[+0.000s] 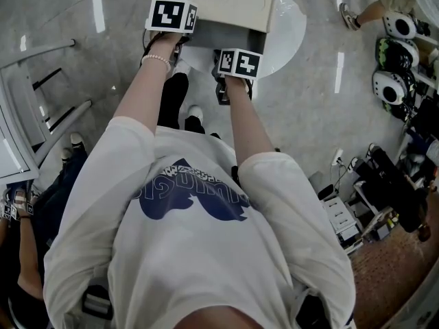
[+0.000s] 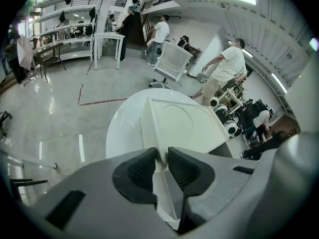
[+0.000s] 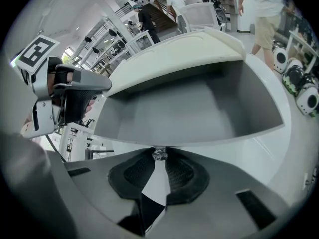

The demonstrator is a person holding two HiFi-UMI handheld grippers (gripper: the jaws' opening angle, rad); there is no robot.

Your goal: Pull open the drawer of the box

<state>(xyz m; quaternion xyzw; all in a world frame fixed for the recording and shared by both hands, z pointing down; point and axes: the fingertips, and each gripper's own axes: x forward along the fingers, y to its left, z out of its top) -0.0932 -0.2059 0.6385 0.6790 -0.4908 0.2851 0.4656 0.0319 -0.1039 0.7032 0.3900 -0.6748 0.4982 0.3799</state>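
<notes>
A cream box (image 1: 233,2) stands on a round white table (image 1: 291,33). Its grey drawer (image 1: 230,36) sticks out toward me, open and empty (image 3: 189,108). My right gripper (image 3: 159,157) is shut on the small metal knob (image 3: 159,153) at the middle of the drawer front. My left gripper (image 2: 162,164) is shut on the near left corner edge of the box (image 2: 184,123), with the cream edge pinched between the pads. In the right gripper view the left gripper (image 3: 75,96) shows at the box's left corner. In the head view both marker cubes (image 1: 171,14) (image 1: 239,62) cover the jaws.
The white table's rim (image 2: 117,128) curves round the box. Several people stand behind, near a white chair (image 2: 172,63) and long benches (image 2: 65,39). White helmet-like devices (image 1: 391,53) and boxes (image 1: 343,218) lie on the floor at the right. A metal frame (image 1: 41,108) stands at the left.
</notes>
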